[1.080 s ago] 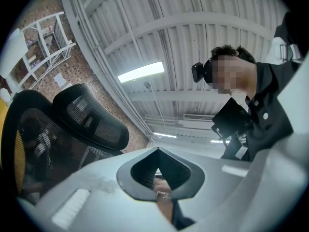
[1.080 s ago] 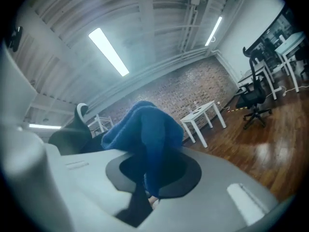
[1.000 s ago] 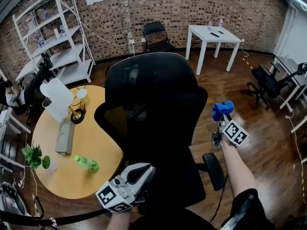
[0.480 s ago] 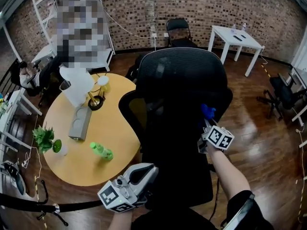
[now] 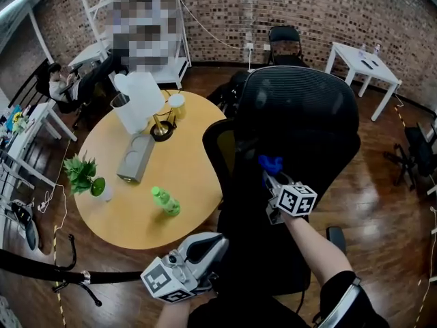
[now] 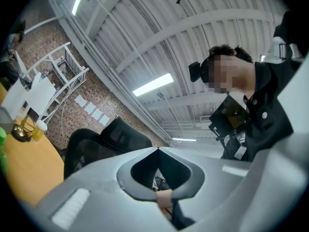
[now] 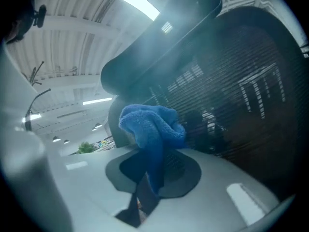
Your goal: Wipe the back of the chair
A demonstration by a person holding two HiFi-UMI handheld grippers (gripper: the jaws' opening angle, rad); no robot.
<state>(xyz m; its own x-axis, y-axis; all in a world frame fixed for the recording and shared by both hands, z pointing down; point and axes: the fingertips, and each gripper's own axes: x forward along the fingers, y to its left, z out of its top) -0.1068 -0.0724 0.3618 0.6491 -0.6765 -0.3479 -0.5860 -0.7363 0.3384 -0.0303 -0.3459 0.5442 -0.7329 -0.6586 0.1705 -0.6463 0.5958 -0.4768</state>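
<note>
1. At the middle of the head view, the black mesh office chair [image 5: 300, 115] stands with its back toward the person. The backrest is upright, so its long axis runs top to bottom.
2. The right tongs [image 5: 268, 171] are clamped on a blue cloth [image 7: 152, 127]. The bunched end of the cloth sticks up past the tips.
3. The mesh lies straight ahead of the right tongs and a little to their right. In the right gripper view it fills the frame just behind the cloth.
4. The cloth sits at the lower left part of the backrest. It is either touching the mesh or just beside it, and the views do not settle which.
5. The left tongs [image 5: 216, 243] are held low near the seat, well apart from the backrest. Their tips are pressed together with nothing between them, and they point up toward the ceiling.
6. The right hand is therefore much the nearer one. Judging from this, a wiping stroke would run up the backrest or across it to the right, where most of the mesh lies.
7. The round yellow tabletop [image 5: 130, 210] with a green bottle [image 5: 166, 201] stands to the left, clear of that path.
</note>
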